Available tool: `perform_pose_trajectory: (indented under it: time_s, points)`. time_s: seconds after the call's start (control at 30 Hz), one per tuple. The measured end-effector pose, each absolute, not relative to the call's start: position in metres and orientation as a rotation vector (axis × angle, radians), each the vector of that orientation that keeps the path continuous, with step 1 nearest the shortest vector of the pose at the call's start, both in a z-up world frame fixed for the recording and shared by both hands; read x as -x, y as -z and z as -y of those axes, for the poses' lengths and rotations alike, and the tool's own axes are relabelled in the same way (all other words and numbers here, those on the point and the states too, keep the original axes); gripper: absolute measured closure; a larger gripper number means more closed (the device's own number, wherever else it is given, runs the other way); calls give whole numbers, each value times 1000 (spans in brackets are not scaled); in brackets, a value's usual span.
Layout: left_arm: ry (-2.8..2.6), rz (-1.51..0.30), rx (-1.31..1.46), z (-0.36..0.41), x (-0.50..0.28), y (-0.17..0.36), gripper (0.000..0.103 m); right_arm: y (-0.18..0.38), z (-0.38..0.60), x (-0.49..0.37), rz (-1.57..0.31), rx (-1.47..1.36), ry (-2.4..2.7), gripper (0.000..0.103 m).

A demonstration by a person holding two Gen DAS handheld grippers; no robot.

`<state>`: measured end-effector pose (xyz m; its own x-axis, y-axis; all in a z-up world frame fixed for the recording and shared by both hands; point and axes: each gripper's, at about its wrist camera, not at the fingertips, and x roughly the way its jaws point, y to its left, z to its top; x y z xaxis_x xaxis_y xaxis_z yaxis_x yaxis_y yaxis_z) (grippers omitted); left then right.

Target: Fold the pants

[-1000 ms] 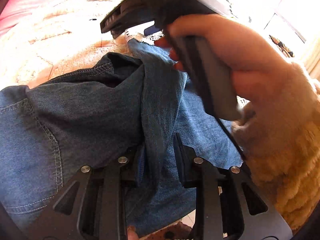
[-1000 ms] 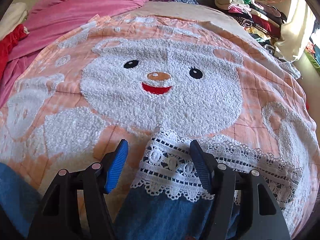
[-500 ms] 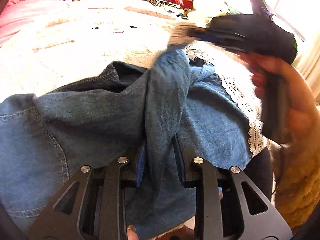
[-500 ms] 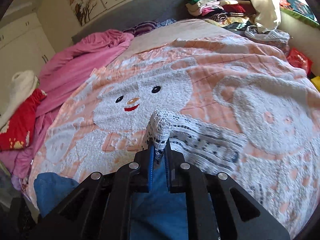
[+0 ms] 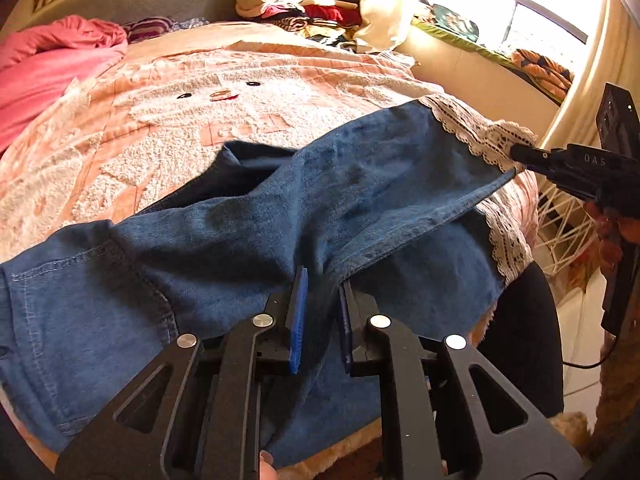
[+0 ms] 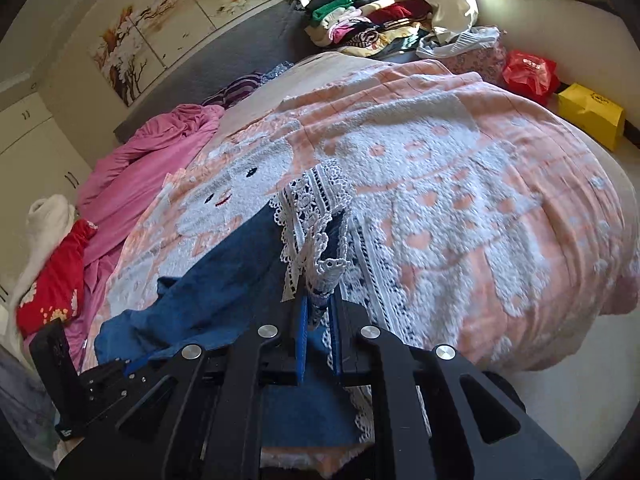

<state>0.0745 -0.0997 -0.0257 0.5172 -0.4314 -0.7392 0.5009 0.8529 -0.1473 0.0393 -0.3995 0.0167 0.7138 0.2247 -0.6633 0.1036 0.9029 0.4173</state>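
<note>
1. The left gripper is at the near edge of the bed. Its two jaws stand close together with a fold of the pants pinched between the blue pads.
2. The right gripper is off the right side of the bed, raised above it. Its jaws are almost together and clamp the lace hem of one leg.
3. In the left wrist view, the right gripper comes in from the right edge and points to the left.
4. The right hand holds the handle of this gripper; only some of its fingers are visible.
</note>
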Motion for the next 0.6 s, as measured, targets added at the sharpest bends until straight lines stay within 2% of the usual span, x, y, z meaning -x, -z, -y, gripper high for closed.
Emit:
perform_pose_trajectory:
  time_s: [0.23, 0.37, 0.43, 0.47, 0.57, 0.6]
  points:
    - [590, -853, -166, 108, -61, 31, 95, 7, 407, -11, -859, -494, -44, 94]
    - [594, -850, -190, 115, -63, 40, 95, 19, 409, -10, -888, -524, -55, 90]
    - [599, -841, -211, 119, -63, 43, 95, 20, 411, -10, -889, -533, -48, 71]
    - [608, -837, -215, 121, -64, 45, 95, 20, 413, -10, -881, -540, -46, 68]
    - [640, -854, -186, 121, -67, 48, 102, 22, 418, -15, -881, -555, -35, 67]
    - [646, -860, -177, 120, -67, 47, 102, 23, 419, -15, -877, -553, -40, 75]
